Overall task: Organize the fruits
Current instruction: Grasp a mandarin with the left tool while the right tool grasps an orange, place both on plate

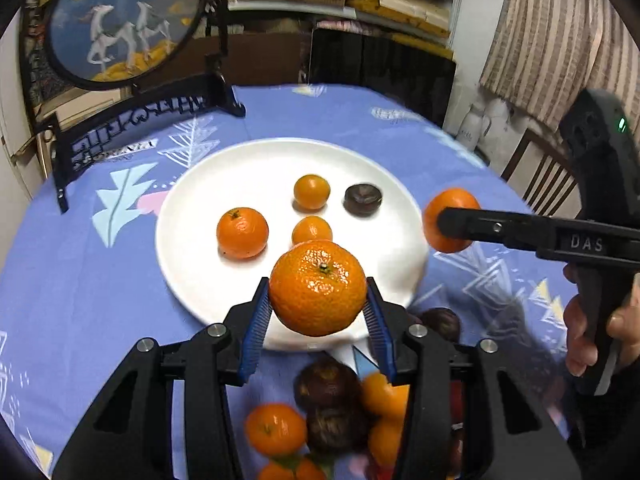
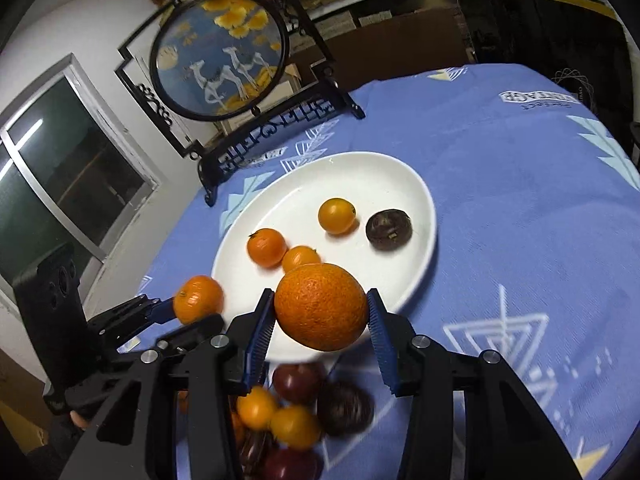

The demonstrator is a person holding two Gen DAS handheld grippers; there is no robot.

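Blue ribbed pads of my left gripper (image 1: 318, 304) press on both sides of a mandarin (image 1: 318, 287), its stem end turned up, held over the near rim of the white plate (image 1: 208, 200). My right gripper (image 2: 322, 320) is clamped the same way on a larger orange (image 2: 321, 306), also above the plate's near edge.

Just ahead of both tools, four fruits lie on the plate: a small mandarin (image 1: 242, 233) to the left, a small orange fruit (image 1: 312, 230) right behind my held mandarin, a yellow-orange round fruit (image 1: 311, 192) farther on, and a dark brown fruit (image 1: 363, 199) beside it to the right.

Beneath my grippers, on the blue patterned tablecloth (image 1: 80, 280), sits a blurred pile of orange and dark fruits (image 1: 332, 408).

Beyond the plate, to the left, a round painted screen (image 2: 218, 56) stands in a black frame.
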